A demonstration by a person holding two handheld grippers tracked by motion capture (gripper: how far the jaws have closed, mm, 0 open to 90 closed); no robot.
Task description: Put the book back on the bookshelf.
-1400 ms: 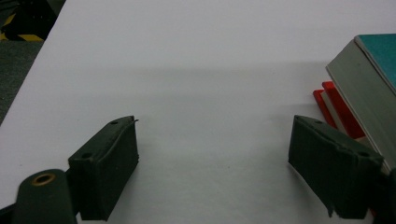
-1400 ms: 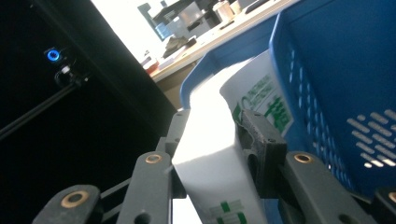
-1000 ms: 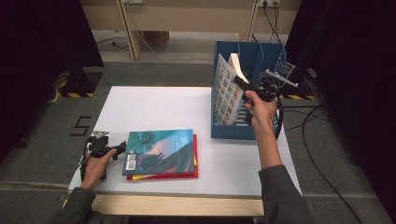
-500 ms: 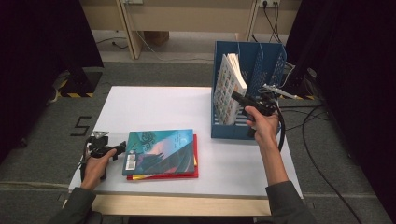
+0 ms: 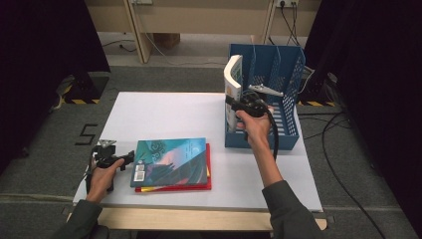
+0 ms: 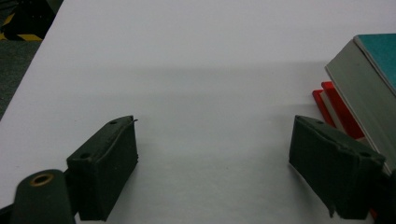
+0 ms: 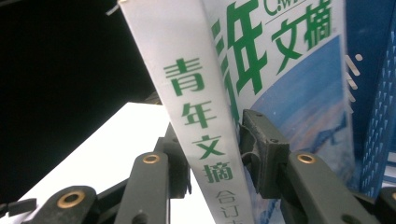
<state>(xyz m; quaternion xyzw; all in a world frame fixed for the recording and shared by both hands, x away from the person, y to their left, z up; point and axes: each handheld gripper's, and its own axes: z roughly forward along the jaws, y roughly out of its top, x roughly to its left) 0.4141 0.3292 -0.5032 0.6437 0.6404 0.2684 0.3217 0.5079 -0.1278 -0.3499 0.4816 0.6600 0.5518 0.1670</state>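
Left hand-held gripper point(image 5: 130, 156) gapes; right hand-held gripper point(image 5: 230, 101) clamped.

From the high view we look forward and down over the white rectangular desk point(image 5: 164, 114), from above its near edge, far enough to take in all four corners. In the left gripper view we sit low, close above the desk point(image 6: 196, 70), facing along its surface; it shares with the high view the stack of a teal-covered book on a red one point(image 6: 359, 79) point(image 5: 171, 164) near the near edge. In the right gripper view we look upward, very close, at the white-spined magazine with green characters point(image 7: 201, 116) point(image 5: 233, 84) beside the blue perforated plastic file rack point(image 7: 373, 116) point(image 5: 286, 89), both shared with the high view.
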